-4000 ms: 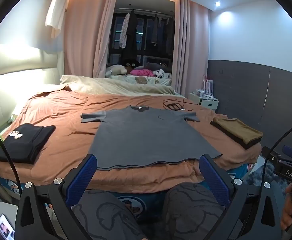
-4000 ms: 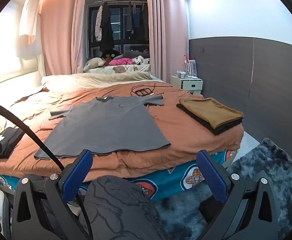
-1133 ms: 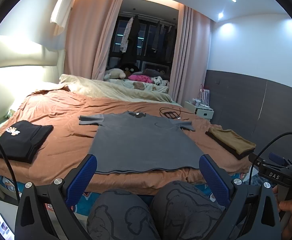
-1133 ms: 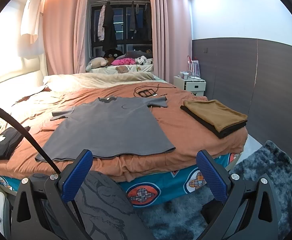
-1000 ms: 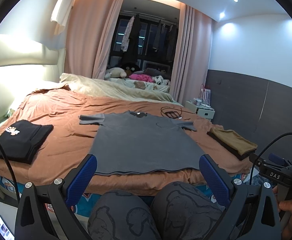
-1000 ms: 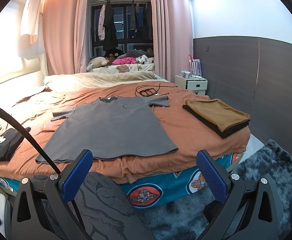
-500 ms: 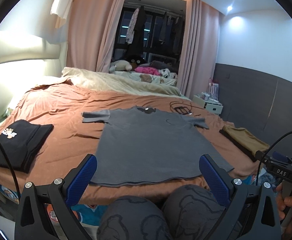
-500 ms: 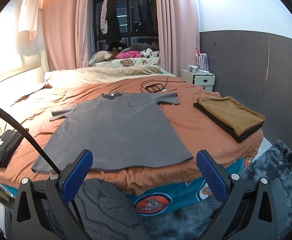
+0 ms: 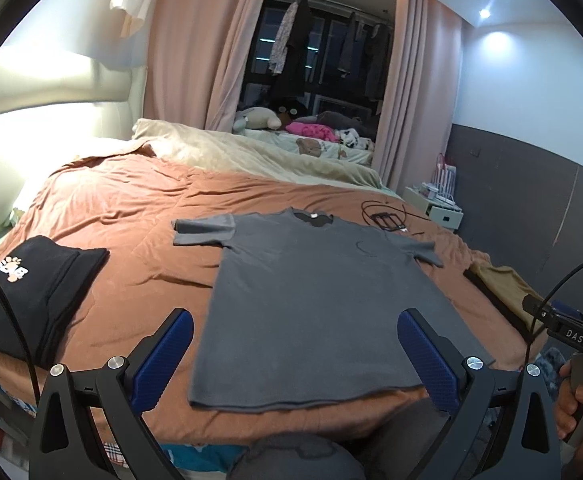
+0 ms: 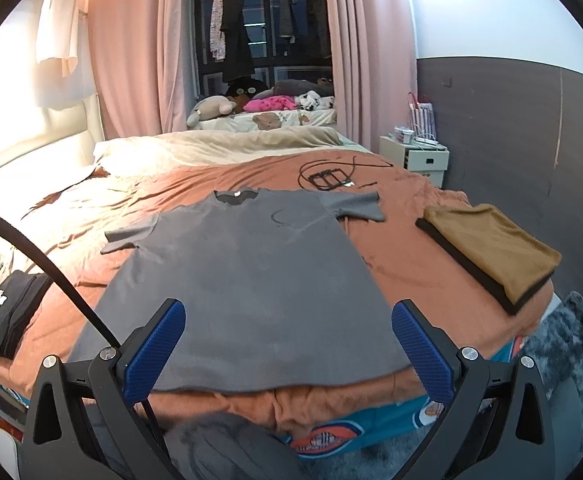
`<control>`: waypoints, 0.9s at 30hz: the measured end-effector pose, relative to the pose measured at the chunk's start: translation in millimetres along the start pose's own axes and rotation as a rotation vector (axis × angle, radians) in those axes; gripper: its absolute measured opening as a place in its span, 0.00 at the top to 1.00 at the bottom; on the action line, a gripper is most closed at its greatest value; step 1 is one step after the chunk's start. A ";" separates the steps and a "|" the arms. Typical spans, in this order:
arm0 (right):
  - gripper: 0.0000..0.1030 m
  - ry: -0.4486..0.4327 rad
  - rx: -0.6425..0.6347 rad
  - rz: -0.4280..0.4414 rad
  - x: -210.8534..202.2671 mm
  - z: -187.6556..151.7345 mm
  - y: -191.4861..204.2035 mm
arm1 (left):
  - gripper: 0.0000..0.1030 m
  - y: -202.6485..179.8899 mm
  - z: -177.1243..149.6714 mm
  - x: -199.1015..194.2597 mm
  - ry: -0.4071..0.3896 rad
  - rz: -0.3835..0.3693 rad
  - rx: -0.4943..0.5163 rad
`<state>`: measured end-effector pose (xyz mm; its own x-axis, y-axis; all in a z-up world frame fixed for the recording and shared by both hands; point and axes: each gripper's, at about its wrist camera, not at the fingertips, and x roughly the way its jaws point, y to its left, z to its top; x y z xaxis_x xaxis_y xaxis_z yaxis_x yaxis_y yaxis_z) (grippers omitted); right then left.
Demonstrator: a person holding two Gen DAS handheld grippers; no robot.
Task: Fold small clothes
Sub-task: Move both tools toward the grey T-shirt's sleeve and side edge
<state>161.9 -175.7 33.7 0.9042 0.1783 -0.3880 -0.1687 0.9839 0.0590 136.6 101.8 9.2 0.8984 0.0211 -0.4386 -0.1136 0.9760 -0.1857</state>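
Your left gripper hovers with its jaws spread wide and nothing between them, and your right gripper is just as wide and empty. Straight ahead of both, the gray T-shirt lies flat on the rust-brown bedspread, hem nearest you and collar farthest. A folded black garment sits off to the left of your left gripper; a folded tan garment sits off to the right of your right one.

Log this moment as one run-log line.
grey T-shirt flat on bed, unfolded | left hand-held gripper open, empty | right hand-held gripper open, empty
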 end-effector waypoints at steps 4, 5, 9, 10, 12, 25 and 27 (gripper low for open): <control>0.00 0.007 -0.020 0.014 14.8 8.5 1.5 | 0.00 7.8 10.3 12.3 0.003 0.013 -0.005; 0.00 0.010 -0.027 0.019 19.3 10.0 2.1 | 0.00 10.4 13.1 16.1 0.005 0.015 -0.002; 0.00 0.019 -0.057 0.035 42.3 21.5 3.4 | 0.01 25.6 25.9 36.8 0.014 0.037 0.014; 0.00 0.021 -0.061 0.038 47.2 23.7 3.6 | 0.01 29.9 28.1 41.6 0.021 0.039 0.010; 0.00 0.023 -0.072 0.050 57.4 28.1 4.8 | 0.03 38.6 33.6 52.7 0.037 0.049 0.002; 0.00 0.065 -0.119 0.166 144.9 72.5 14.7 | 0.19 101.2 77.8 129.1 0.125 0.116 -0.044; 0.03 0.079 -0.134 0.186 160.9 80.4 17.6 | 0.23 111.2 86.4 142.2 0.137 0.116 -0.053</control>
<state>336.0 -128.7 46.3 0.8203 0.3493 -0.4529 -0.3847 0.9229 0.0150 288.4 232.1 2.2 0.8122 0.1000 -0.5747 -0.2386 0.9560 -0.1708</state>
